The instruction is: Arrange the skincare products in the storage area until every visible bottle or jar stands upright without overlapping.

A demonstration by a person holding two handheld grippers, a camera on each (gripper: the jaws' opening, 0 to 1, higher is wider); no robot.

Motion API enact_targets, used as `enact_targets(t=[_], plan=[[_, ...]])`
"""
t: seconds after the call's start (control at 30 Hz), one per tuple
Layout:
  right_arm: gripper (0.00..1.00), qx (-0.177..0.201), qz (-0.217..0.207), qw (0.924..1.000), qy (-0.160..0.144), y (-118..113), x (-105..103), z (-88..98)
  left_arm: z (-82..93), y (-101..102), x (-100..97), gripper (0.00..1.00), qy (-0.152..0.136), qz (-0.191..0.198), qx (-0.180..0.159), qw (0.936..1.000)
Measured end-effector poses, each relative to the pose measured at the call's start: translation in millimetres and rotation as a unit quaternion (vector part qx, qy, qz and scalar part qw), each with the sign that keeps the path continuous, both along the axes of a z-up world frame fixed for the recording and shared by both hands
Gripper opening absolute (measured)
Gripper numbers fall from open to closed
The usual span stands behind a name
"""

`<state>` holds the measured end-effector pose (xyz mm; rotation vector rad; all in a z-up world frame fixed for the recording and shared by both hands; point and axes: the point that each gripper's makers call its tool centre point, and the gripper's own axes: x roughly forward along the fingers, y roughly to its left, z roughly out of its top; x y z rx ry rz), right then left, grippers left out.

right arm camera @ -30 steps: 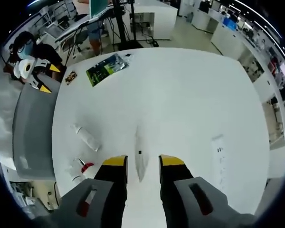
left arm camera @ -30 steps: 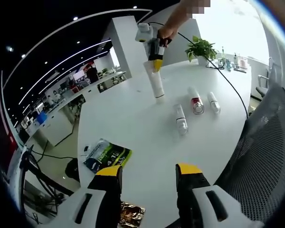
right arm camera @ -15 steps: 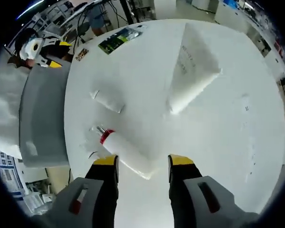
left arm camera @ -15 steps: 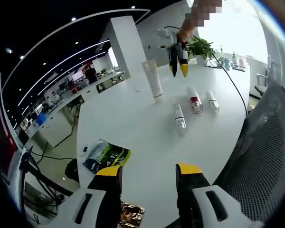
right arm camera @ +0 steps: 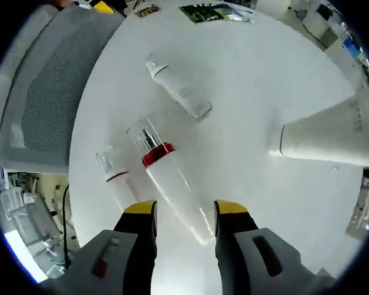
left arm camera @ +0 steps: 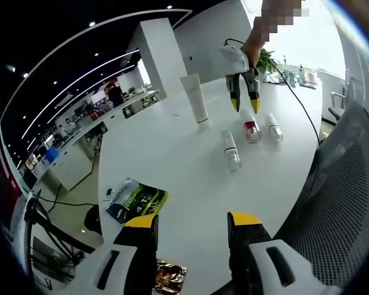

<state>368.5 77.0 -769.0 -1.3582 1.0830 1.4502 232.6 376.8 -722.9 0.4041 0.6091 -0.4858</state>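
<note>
We have one white tube (left arm camera: 195, 98) upright on the tabletop (left arm camera: 172, 166), beyond our right tongs (right arm camera: 178, 210). Three bottles lie flat: the red-banded bottle (right arm camera: 166, 178) between those open, empty tongs, two beside it. Our left tongs (left arm camera: 192, 222) wait open, empty.

Three bottles (right arm camera: 172, 190) lying beside upright tube (left arm camera: 195, 98)

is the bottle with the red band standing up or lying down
Lying down. The bottle with the red band rests on its side on the white table, lengthwise between the open right gripper jaws.
</note>
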Motion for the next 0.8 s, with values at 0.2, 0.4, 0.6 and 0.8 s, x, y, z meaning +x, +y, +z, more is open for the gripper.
enact_targets(t=[0.2, 0.4, 0.6, 0.8], plan=[[0.34, -0.023, 0.054, 0.9982, -0.01, 6, -9, -14.7, -1.2, 0, -0.5, 0.46, 0.003, 0.0, 0.003, 1.0], [0.32, -0.036, 0.088, 0.9951, -0.028, 7, -8, -22.0, -2.1, 0, -0.9, 0.46, 0.007, -0.002, 0.003, 1.0], [0.29, -0.046, 0.099, 0.9938, -0.021, 8, -6, -28.0, -3.5, -2, -1.2, 0.46, 0.01, -0.004, 0.002, 0.9999], [0.31, -0.069, 0.128, 0.9889, -0.03, 9, -8, -36.5, -5.6, -1, -0.8, 0.46, 0.014, -0.003, 0.005, 0.9999]])
